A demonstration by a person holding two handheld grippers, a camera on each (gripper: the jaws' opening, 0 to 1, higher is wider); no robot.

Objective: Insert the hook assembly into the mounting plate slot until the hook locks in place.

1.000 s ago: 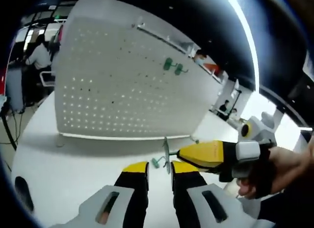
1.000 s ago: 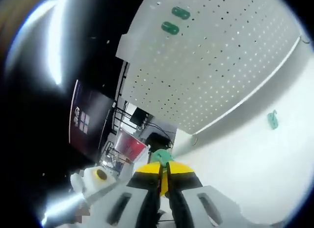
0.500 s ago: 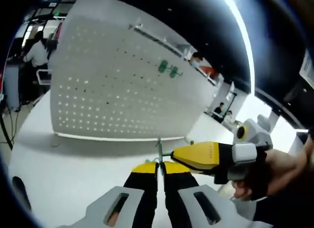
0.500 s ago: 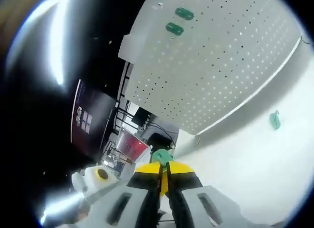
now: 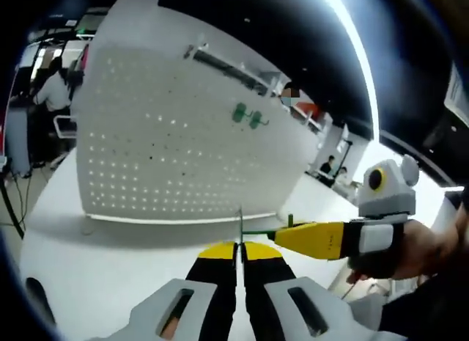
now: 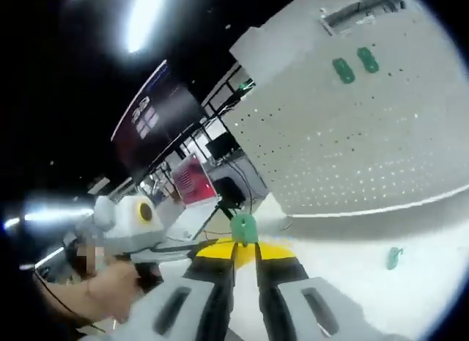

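Observation:
The white perforated mounting plate (image 5: 183,150) stands upright on the table, with two green hooks (image 5: 248,115) seated high on it. My left gripper (image 5: 238,247) is shut on the thin metal strip (image 5: 239,222) of the hook assembly, well in front of the plate. The right gripper (image 5: 293,237) reaches in from the right and meets that piece. In the right gripper view, the right gripper (image 6: 245,247) is shut on the assembly's green part (image 6: 244,227). The plate (image 6: 381,150) and its green hooks (image 6: 355,64) stand at the upper right.
A loose green hook (image 6: 395,257) lies on the white table (image 6: 344,260) near the plate's foot. The left gripper (image 6: 135,216) and a hand (image 6: 110,290) sit at the left of the right gripper view. People and desks are far behind the plate.
My left gripper was open and has shut on the metal strip. The right gripper has rolled, its jaw now seen edge-on, and the plate stands more level in its view.

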